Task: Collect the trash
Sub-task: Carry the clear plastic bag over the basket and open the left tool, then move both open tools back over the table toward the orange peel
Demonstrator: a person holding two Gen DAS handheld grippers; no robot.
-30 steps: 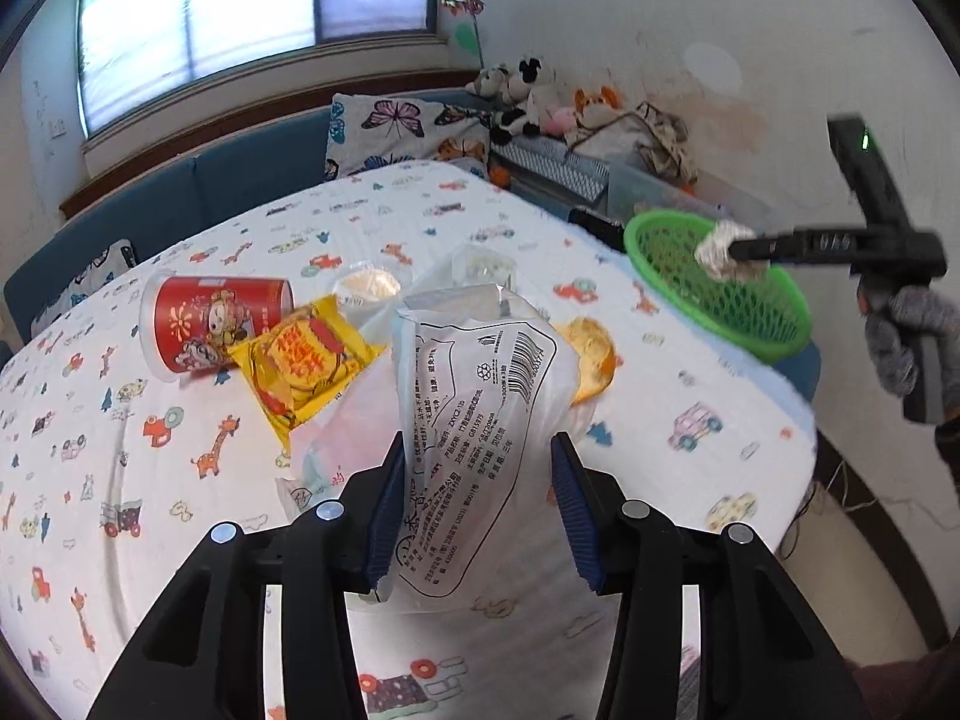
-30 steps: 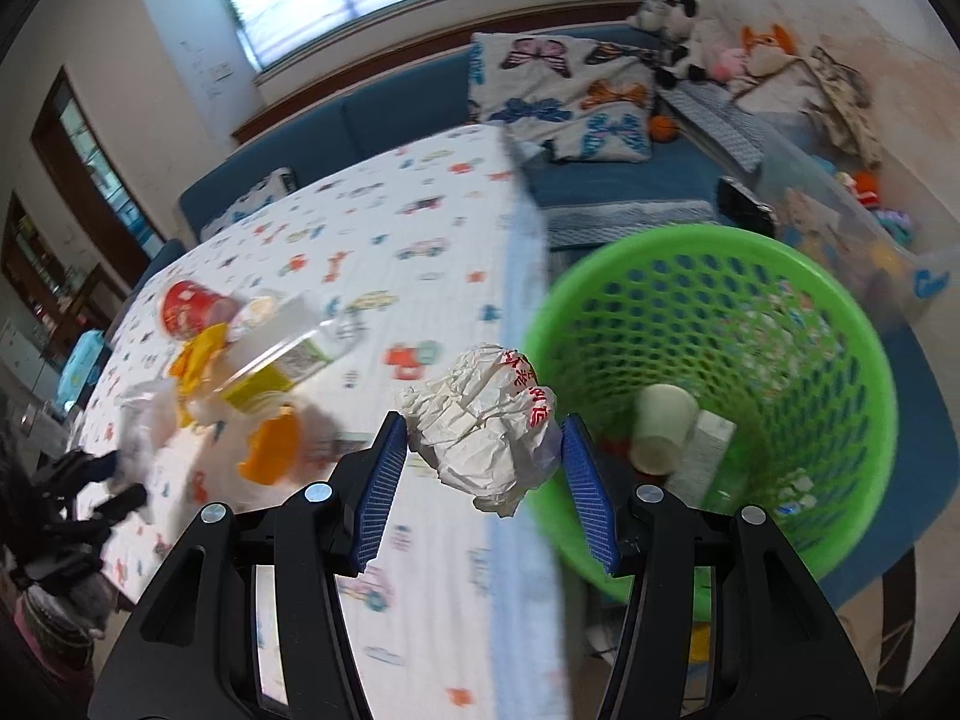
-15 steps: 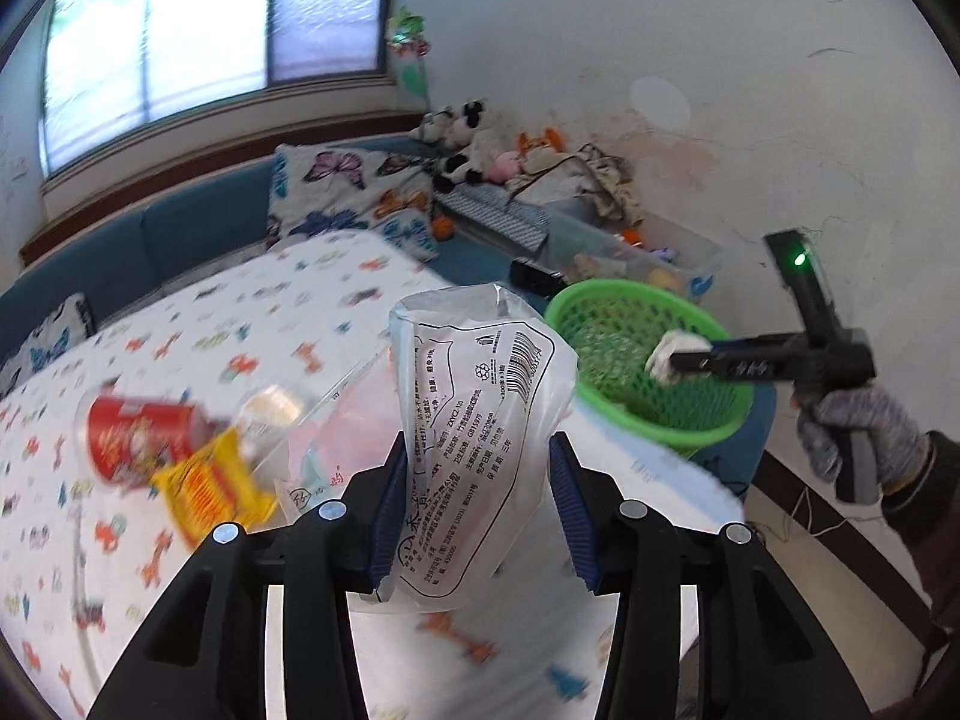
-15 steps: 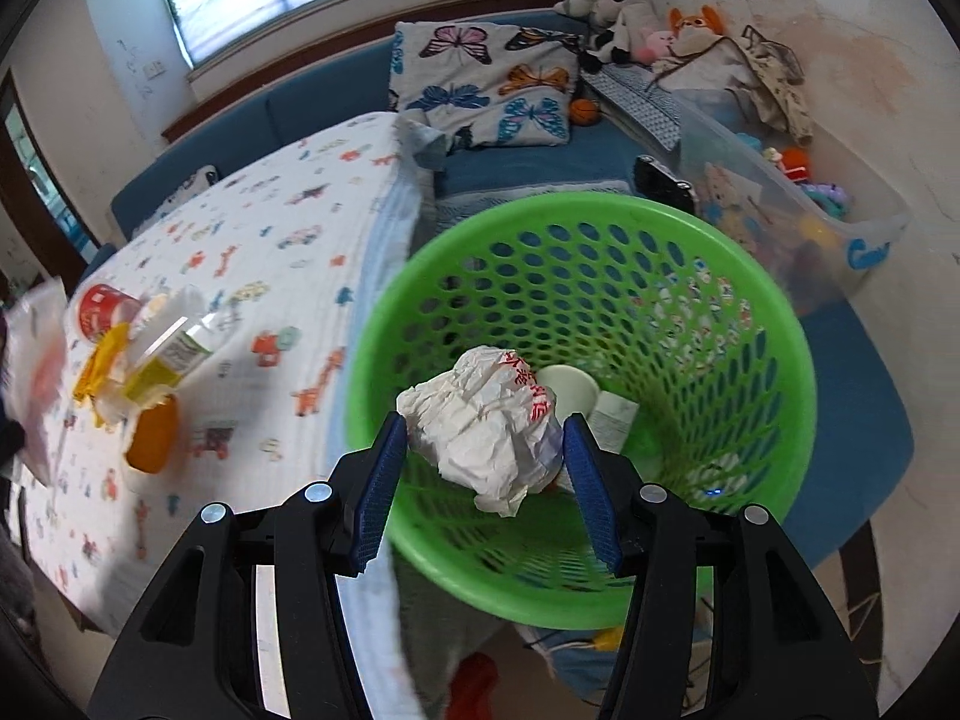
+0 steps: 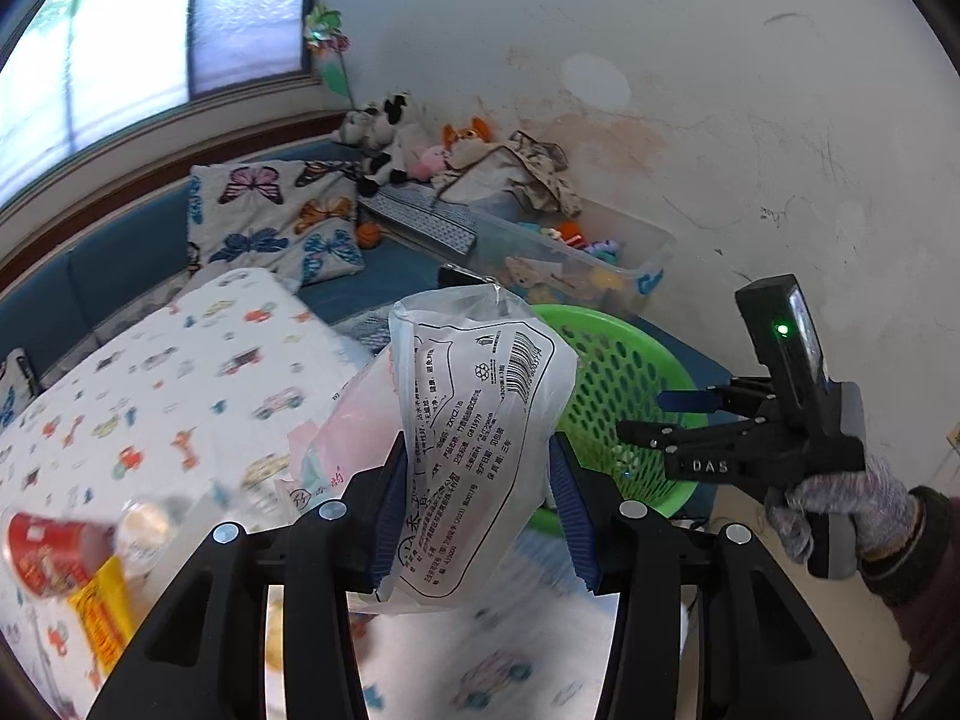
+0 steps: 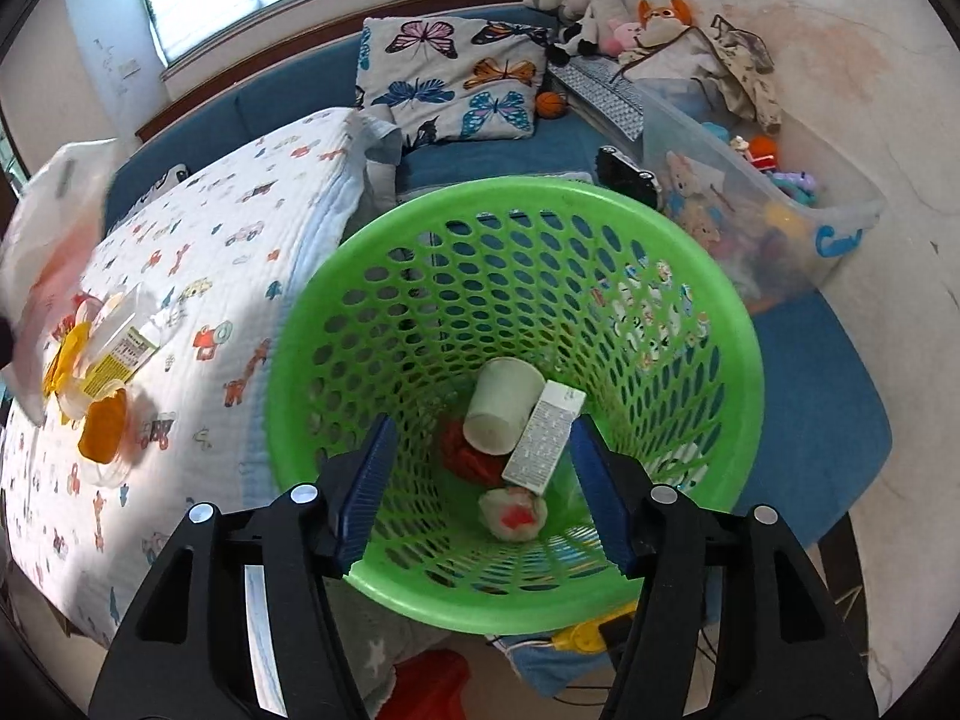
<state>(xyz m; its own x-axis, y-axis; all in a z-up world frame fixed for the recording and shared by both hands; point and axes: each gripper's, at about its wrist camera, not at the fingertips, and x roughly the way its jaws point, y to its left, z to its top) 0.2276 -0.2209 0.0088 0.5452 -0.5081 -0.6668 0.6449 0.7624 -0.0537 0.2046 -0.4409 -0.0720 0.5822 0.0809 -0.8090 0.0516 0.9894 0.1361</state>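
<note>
Over the green basket [image 6: 600,228], right gripper [image 6: 483,483] sat with jaws spread and nothing between them; they had just been opening. Crumpled white paper wad [image 6: 513,513] with red print lay on the basket floor, beside a white paper cup [image 6: 501,414], a small white carton [image 6: 546,435] and something red [image 6: 465,456] half hidden under the cup, couldn't identify it. Basket's near rim was cut off by the gripper fingers in the right wrist view. Left gripper [image 5: 480,507] was pinching a clear plastic bag [image 5: 474,420] with black print and a barcode; the bag stood up between the pads and blocked most of the basket's left side in the left wrist view. A second pinkish wrapper [image 5: 336,438] showed behind the bag, whether it was also pinched I couldn't tell. Right gripper showed there too, held by a gloved hand [image 5: 840,507], fingers over the basket rim. Table with the cartoon-print cloth [image 6: 252,252] still carried trash: red cup [image 5: 51,546], yellow packet [image 5: 102,621], orange lid [image 6: 105,432], clear bottle with yellow label [image 6: 120,342]. All were motion-blurred in the left view, and the cup and packet were clipped by the lens edge. The plastic bag appeared as a white smear at the far left of the right wrist view.
</note>
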